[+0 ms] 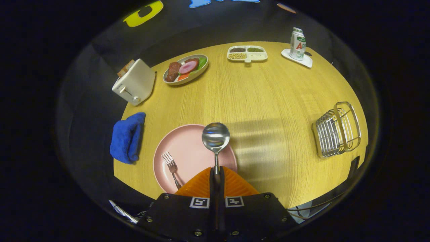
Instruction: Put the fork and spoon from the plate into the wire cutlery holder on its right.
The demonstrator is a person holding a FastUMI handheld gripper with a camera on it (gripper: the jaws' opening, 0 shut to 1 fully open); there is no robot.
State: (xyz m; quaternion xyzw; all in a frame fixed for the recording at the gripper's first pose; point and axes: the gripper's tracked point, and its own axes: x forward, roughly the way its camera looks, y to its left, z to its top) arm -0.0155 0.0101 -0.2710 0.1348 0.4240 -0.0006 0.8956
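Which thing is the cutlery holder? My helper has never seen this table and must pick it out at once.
Start at the pink plate, where the gripper is shut on the spoon. Look right across the bare wooden table to its edge. The wire cutlery holder stands there alone, the one open metal basket.

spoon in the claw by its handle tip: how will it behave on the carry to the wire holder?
The spoon looks like polished metal, so probably stiff but slippery. The claw pinches only the handle's end, with the bowl well ahead, so it may pivot or droop if jolted. The wire holder looks light and might shift if bumped.
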